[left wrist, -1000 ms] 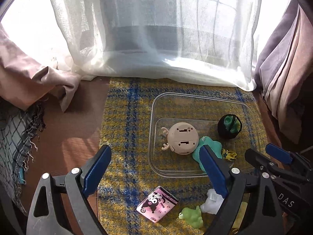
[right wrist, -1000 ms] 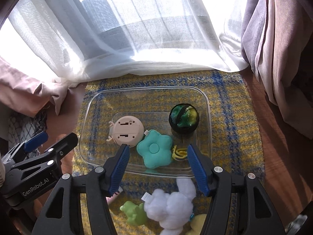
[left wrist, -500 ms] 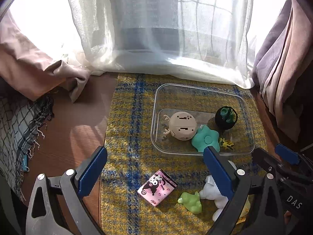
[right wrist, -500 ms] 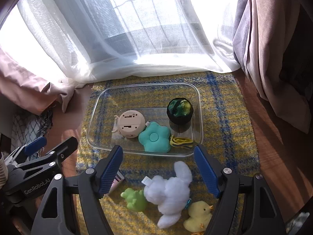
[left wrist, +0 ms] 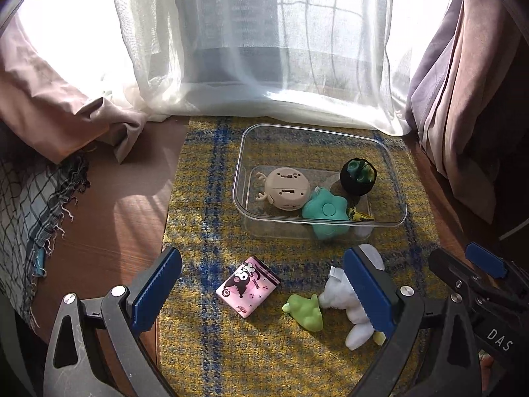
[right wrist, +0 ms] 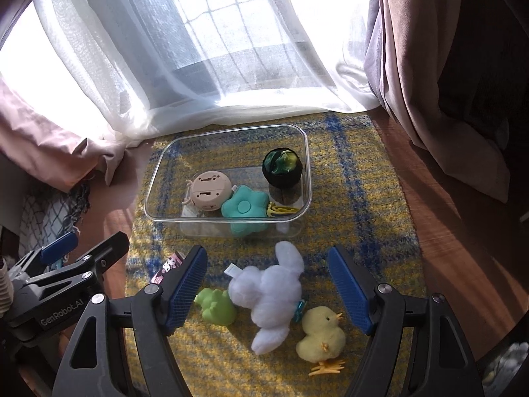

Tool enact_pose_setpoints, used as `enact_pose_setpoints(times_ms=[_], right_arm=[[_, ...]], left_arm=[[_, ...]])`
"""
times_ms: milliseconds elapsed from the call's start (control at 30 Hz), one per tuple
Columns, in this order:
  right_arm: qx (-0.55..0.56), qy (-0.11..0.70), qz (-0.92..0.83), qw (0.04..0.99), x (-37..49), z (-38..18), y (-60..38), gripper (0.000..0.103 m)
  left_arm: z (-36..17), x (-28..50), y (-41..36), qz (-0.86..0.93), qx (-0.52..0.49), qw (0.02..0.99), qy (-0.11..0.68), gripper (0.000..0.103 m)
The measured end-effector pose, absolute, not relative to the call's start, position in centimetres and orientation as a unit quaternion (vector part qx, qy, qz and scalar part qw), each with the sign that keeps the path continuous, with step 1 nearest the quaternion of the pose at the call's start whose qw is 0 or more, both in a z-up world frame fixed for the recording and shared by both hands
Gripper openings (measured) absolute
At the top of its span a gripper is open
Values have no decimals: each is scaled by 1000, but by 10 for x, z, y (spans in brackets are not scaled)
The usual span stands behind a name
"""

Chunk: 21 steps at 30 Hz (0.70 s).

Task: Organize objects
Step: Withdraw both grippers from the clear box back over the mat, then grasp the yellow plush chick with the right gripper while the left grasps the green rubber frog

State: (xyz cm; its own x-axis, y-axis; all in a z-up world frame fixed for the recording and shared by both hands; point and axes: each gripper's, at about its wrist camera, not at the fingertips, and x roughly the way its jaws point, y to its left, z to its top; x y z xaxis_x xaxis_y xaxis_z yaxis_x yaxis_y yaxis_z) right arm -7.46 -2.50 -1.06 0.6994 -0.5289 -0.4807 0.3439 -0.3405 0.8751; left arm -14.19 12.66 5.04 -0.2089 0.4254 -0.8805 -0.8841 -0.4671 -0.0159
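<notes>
A clear plastic box (left wrist: 243, 155) (right wrist: 158, 178) sits on a yellow plaid mat and holds a beige round toy (left wrist: 286, 190) (right wrist: 208, 190), a teal flower (left wrist: 325, 213) (right wrist: 244, 210), a black-green ball (left wrist: 358, 177) (right wrist: 282, 168) and a small yellow clip (right wrist: 281, 211). In front of it lie a pink packet (left wrist: 248, 286), a green frog (left wrist: 305, 311) (right wrist: 216, 306), a white plush (left wrist: 344, 294) (right wrist: 269, 294) and a yellow chick (right wrist: 322, 334). My left gripper (left wrist: 263, 292) is open and empty above the packet. My right gripper (right wrist: 267, 292) is open and empty above the white plush.
The mat (left wrist: 205, 178) (right wrist: 360, 205) lies on a wooden floor (left wrist: 109, 218) (right wrist: 463, 248). Sheer white curtains (left wrist: 264, 49) hang behind the box, heavier drapes (right wrist: 446, 82) at both sides. A checked cloth (left wrist: 26, 205) lies at the left.
Both grippers have pulled back and up from the box, so the loose toys in front of it have come into view. Both stay open and empty.
</notes>
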Motion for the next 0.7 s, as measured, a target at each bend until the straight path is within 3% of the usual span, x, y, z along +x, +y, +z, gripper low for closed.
enact_pose_setpoints(times_ms=[700], right_arm=[[749, -63, -361, 551, -64, -43, 37, 75]], left_arm=[[30, -81, 106, 702, -454, 468, 286, 100]])
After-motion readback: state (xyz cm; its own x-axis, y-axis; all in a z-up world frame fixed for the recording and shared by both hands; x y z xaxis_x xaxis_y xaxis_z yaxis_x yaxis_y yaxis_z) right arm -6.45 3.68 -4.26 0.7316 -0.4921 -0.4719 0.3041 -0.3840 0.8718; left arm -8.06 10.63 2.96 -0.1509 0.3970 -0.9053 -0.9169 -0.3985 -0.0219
